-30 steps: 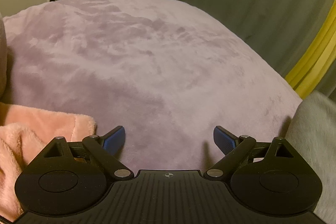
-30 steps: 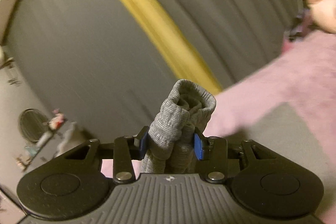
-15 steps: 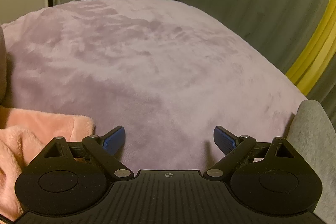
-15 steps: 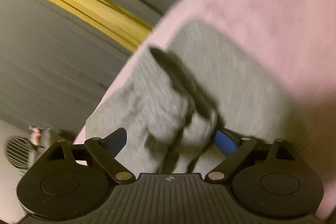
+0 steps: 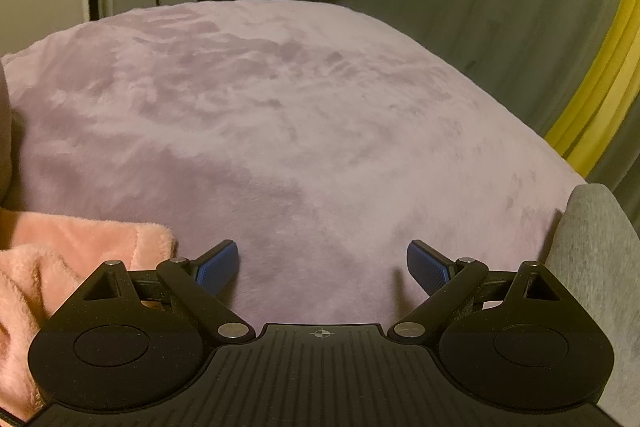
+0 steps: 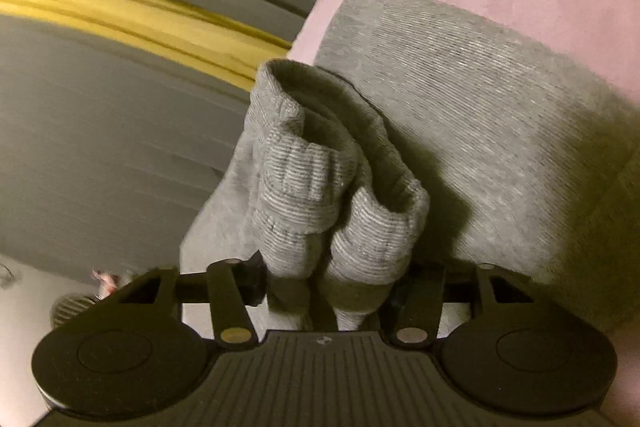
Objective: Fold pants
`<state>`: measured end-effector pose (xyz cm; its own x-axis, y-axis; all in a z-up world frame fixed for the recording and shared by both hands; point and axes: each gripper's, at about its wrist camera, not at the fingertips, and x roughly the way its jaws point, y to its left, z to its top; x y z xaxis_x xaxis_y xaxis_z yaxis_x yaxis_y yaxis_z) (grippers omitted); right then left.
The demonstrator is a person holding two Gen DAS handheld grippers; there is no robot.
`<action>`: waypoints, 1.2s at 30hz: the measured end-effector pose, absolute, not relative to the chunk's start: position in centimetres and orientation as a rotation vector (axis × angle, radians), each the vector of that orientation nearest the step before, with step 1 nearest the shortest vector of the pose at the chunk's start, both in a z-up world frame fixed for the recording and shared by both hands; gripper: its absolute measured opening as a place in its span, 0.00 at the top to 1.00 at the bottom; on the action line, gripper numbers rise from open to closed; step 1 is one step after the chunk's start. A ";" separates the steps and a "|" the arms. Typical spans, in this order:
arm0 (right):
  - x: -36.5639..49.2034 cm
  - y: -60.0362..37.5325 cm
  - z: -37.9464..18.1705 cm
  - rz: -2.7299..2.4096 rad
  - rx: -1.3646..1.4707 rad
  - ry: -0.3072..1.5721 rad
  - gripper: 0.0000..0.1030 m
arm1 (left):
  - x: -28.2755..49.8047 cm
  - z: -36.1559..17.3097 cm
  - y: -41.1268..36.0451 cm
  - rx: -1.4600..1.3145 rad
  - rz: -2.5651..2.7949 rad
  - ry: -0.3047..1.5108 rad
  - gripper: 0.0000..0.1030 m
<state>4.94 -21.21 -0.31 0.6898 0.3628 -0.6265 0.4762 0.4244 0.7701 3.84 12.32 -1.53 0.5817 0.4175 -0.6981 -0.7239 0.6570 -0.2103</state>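
**Right tool carries cuffs over the folded pants; left tool idle**

Since the earlier frames, the right tool (image 6: 326,277) swings from facing the curtain down toward the bed, and its jaws, briefly parted half a second ago, are again closed on the bunched cuffs (image 6: 320,183). The left tool (image 5: 322,263) changes only slightly in view; its blue pads (image 5: 218,263) remain spread wide and hold nothing above the bed cover (image 5: 280,131).

Location of the task item: the grey pants (image 6: 460,99) lie at the edge of the bed nearest the curtain. In the left wrist view only one rounded grey edge shows at the right border. In the right wrist view a flat panel lies on the cover, with the gripped cuffs raised above it.

Risks, as judged from this position:
- The cuffs are gripped as a thick wad. On release they may spring apart and land out of line with the panel below.
- The pants lie close to the bed edge. A pull toward the curtain may drag fabric off the mattress.
- The plush cover grips knit cloth; sliding the fold may wrinkle the lower layer.

Materials:
- Pants: grey jersey knit, soft, with ribbed elastic cuffs.
- Bed cover: mauve short-pile plush, showing brush marks.
- Pink fleece (image 5: 72,259): thick, fluffy, just beside the left tool.
- Curtain (image 6: 120,131): grey, pleated, with a yellow stripe (image 6: 132,15).
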 end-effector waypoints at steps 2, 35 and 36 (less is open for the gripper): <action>5.8 -21.1 -0.2 -0.068 1.178 0.856 0.26 | 3.9 -1.5 12.2 -0.510 0.700 0.657 0.07; 5.6 -20.5 10.1 -0.081 0.746 0.726 0.67 | 4.1 -1.7 12.0 -0.500 0.695 0.666 0.07; 5.2 -20.8 9.8 -0.089 0.748 0.733 0.67 | 4.1 -1.7 12.0 -0.499 0.695 0.667 0.07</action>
<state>5.20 -20.81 9.82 0.7517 0.1762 -0.6355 0.3233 0.7415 0.5879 4.12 11.96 -1.70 0.5796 0.4160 -0.7007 -0.7174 0.6683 -0.1966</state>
